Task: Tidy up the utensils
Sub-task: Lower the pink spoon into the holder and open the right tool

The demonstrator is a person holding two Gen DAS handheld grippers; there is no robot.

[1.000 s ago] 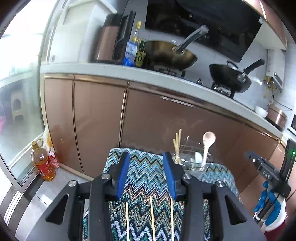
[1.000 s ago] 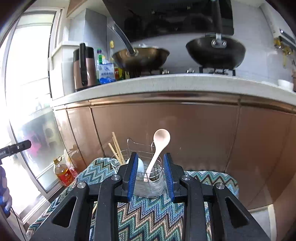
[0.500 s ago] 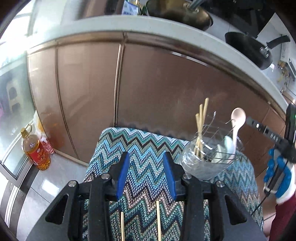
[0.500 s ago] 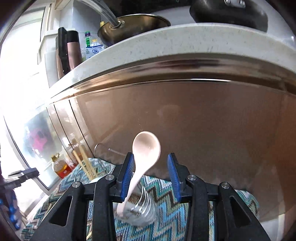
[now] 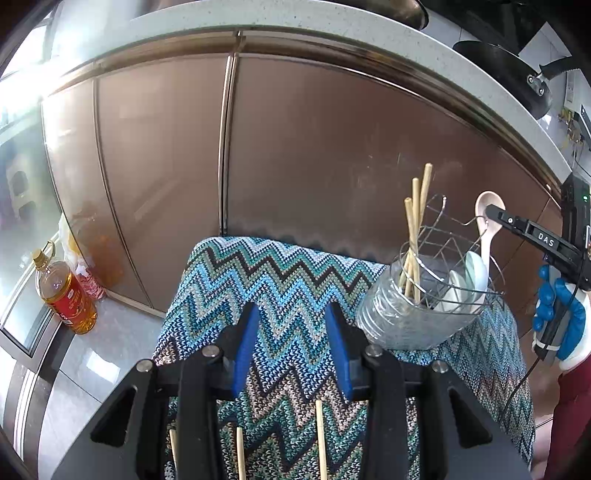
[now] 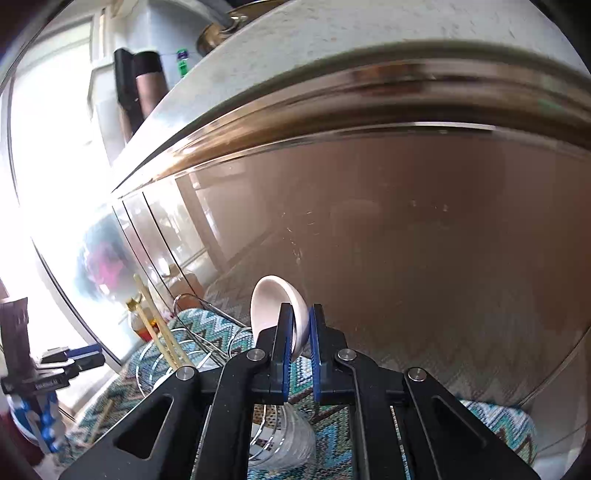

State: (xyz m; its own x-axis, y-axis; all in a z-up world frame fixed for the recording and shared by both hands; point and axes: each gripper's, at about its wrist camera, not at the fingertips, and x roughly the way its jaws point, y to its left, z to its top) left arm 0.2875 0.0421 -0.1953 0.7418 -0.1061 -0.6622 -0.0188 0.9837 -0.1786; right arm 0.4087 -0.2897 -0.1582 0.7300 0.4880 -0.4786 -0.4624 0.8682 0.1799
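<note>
A clear plastic holder with a wire rack (image 5: 424, 306) stands on the zigzag cloth (image 5: 280, 280). In it are wooden chopsticks (image 5: 415, 229), white spoons (image 5: 472, 273) and a pale long-handled spoon (image 5: 487, 221). My right gripper (image 6: 299, 325) is shut on the bowl of that spoon (image 6: 269, 306), above the holder (image 6: 207, 343). Seen from the left wrist, the right gripper's tip (image 5: 495, 214) covers part of the spoon bowl. My left gripper (image 5: 291, 314) hangs open over the cloth with nothing between its pads. Loose chopsticks (image 5: 320, 435) lie on the cloth below it.
Copper-coloured cabinet doors (image 5: 314, 147) rise right behind the cloth, under a pale counter edge (image 5: 332, 22) carrying a black pan (image 5: 517, 70). An oil bottle (image 5: 64, 291) stands on the floor at the left. A blue-gloved hand (image 5: 561, 306) holds the right gripper.
My right gripper moved in toward the holder and shut on the spoon's bowl. My left gripper sank and tipped down toward the cloth; the holder looks nearer.
</note>
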